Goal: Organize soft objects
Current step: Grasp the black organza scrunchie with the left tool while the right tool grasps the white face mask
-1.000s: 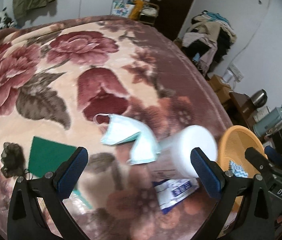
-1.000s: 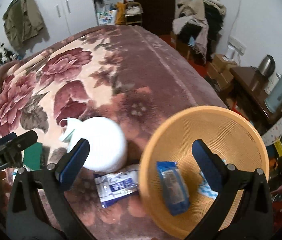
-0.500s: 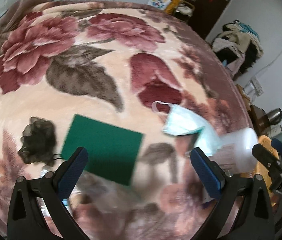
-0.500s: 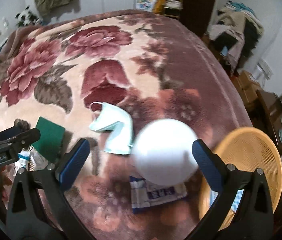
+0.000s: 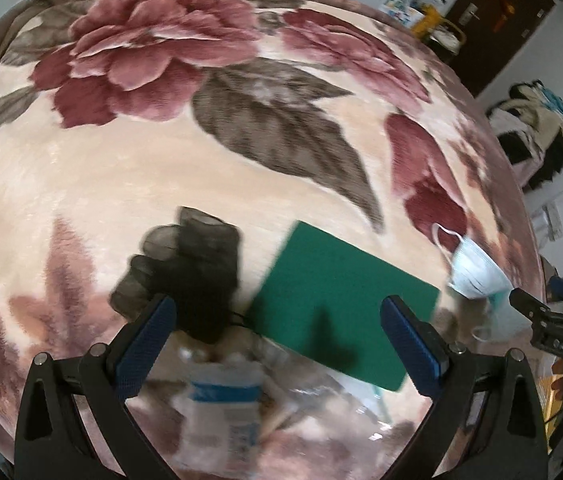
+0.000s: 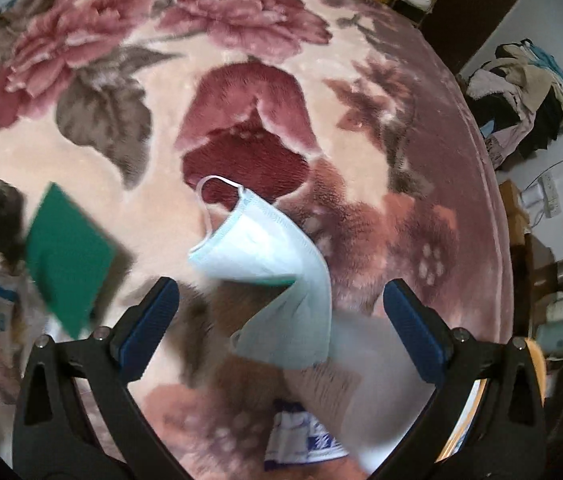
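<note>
On a plush floral blanket [image 5: 129, 184] covering the bed, a flat green felt rectangle [image 5: 341, 304] lies beside a crumpled black mesh piece [image 5: 185, 268]. A pleated pale-blue mask [image 6: 269, 264] lies nearby. Left hand-held gripper [image 5: 281, 344] and right hand-held gripper [image 6: 281, 324] both gape empty.

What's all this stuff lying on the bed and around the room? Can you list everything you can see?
blanket: one, cream with dark red flowers, covers the bed
green pad: one, flat on the blanket
black mesh bundle: one, beside the green pad
face mask: one, pale blue, crumpled, mid-blanket
clear packet: one, white and blue label, blurred, near edge
blue and white packet: one, near edge
orange basket: one, only its rim shows, far right
clothes pile: one, mixed colours, by the wall
door: one, dark brown
left hand-held gripper: black, blue pads, open
right hand-held gripper: same, open, over the mask
</note>
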The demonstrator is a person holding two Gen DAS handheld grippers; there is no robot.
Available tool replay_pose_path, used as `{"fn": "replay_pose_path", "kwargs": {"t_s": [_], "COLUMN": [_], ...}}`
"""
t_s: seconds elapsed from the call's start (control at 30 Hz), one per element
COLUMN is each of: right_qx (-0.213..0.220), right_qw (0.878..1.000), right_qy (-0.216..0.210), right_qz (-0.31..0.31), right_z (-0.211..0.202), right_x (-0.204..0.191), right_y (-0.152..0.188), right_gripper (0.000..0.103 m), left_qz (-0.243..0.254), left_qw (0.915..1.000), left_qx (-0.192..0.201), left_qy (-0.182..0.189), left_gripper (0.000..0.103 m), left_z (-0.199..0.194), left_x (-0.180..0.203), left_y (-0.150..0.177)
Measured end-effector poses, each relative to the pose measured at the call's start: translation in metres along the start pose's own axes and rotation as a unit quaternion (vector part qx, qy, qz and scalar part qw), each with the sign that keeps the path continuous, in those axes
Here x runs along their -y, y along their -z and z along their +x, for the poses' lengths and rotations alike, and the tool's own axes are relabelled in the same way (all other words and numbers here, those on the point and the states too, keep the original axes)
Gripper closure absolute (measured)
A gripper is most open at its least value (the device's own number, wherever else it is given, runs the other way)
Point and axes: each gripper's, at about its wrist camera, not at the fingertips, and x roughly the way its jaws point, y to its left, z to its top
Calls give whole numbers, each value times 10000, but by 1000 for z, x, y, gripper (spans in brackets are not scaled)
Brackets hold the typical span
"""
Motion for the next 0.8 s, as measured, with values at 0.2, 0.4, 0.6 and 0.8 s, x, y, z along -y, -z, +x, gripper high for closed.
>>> {"fn": "replay_pose_path", "kwargs": {"t_s": [0.2,0.4,0.6,0.8], "right_qx": [-879,-1441,-1060,-385], "right_qw": [9959,9891,9906,9901], "right_qy": [180,-300,-864,-1270], "right_qz": [-91,104,68,455], "right_z": [55,87,65,23], "right_x": [4,0,-12,-20], "right_y": [-19,-16,-2,9], "right_gripper": [0,50,79,79], "left_qz": [-340,-661,-967,-1028], "left_qw": [9994,9976,9950,9942], "left_qx": [11,7,43,-61], "left_qy": [-93,-199,-230,-295], "left_gripper": [1,1,1,1], "left_z": [7,9,7,16], "left_x": [-34,-64,-84,-87], "left_y": [-9,-10,-7,-4]}}
